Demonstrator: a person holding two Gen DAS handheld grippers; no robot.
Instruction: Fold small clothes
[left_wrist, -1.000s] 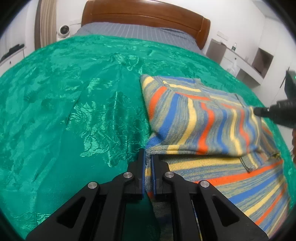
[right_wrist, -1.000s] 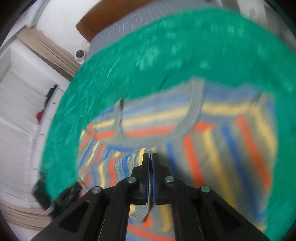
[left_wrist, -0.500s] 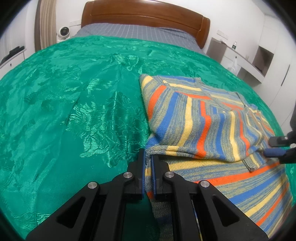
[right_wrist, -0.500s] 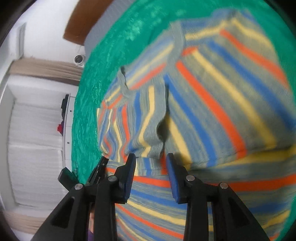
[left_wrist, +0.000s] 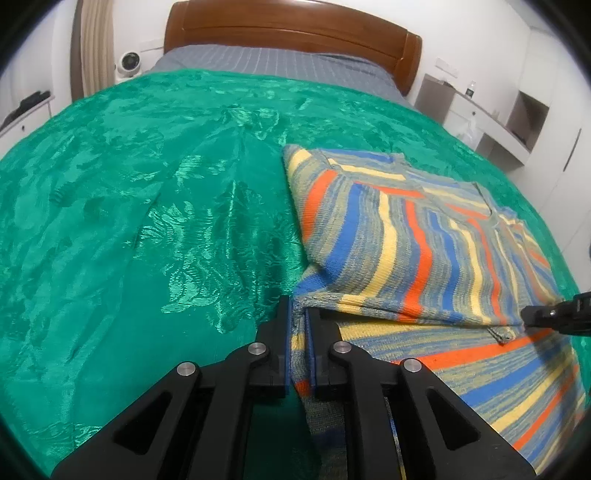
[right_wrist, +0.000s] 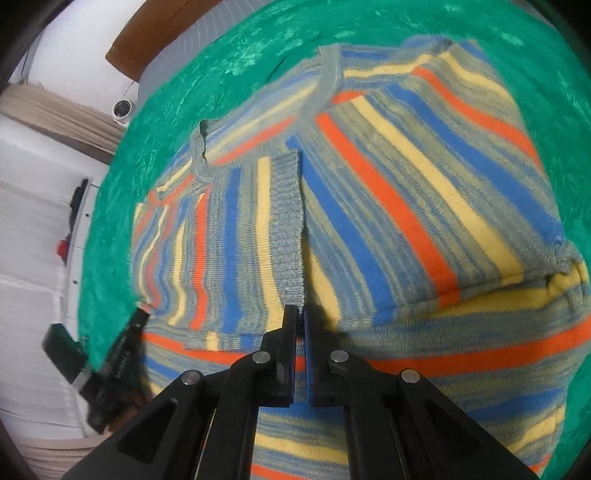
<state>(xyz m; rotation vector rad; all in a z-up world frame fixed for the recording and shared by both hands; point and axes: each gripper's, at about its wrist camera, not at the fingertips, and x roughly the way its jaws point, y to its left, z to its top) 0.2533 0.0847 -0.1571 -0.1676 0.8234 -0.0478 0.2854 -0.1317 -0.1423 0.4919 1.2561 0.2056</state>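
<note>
the left gripper (left_wrist: 298, 314) has its fingers pinching the near-left edge of the sweater (left_wrist: 424, 236), the knit caught between the blue pads; its jaws are easing open a little, yet cloth is between them. the sweater lies on the green bedspread (left_wrist: 129, 206), spreading from those fingers toward 1 and 2 o'clock, with a folded sleeve laid across its body. the fold line runs from the left fingers toward 3 o'clock, where the right gripper (left_wrist: 526, 315) meets the sleeve's cuff end.

in the right wrist view the right gripper (right_wrist: 301, 314) has its fingers pressed together at the near end of the grey ribbed cuff (right_wrist: 286, 225), which runs up toward 12 o'clock; whether any knit is actually nipped is hard to tell. each hand is nearest its own end of the fold.
</note>
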